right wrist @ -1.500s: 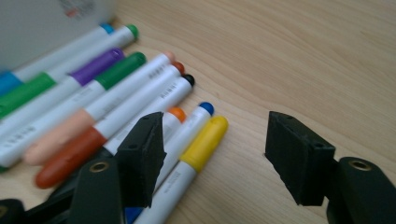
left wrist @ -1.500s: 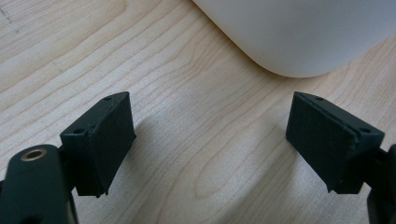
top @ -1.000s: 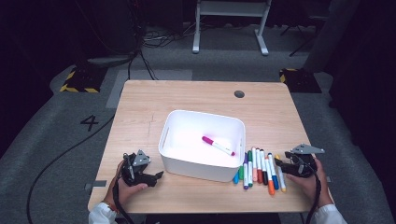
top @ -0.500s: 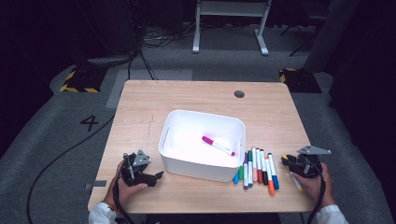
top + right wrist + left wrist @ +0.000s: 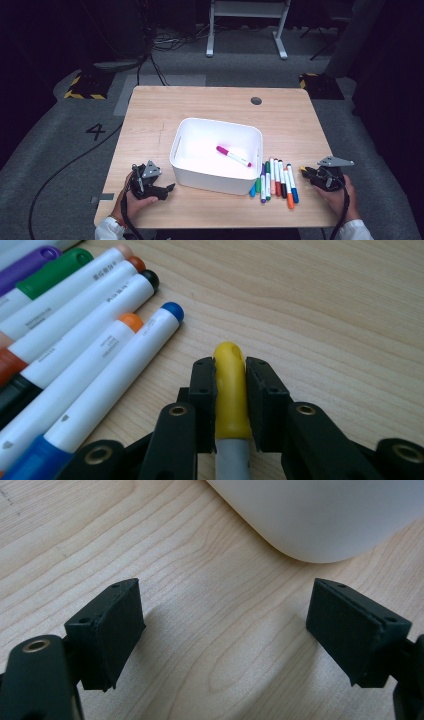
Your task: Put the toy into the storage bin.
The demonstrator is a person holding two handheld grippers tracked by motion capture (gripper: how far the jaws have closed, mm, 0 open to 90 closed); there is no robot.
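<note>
Right claw (image 5: 231, 377) now off the marker row (image 5: 274, 180), jaws just clamped around yellow-capped marker (image 5: 230, 390); left claw (image 5: 225, 630) agape.

A black "4" is marked on the grey floor (image 5: 60, 150) left of the table (image 5: 210, 102).

Grey carpet (image 5: 60, 125), dim rm

The high view looks forward and down from above the near edge of the table (image 5: 210, 105); the left gripper view sits low and close over the wood, facing the white bin (image 5: 325, 515); the right gripper view sits equally close, facing the markers (image 5: 95, 350); both share the tabletop with the high view.
</note>
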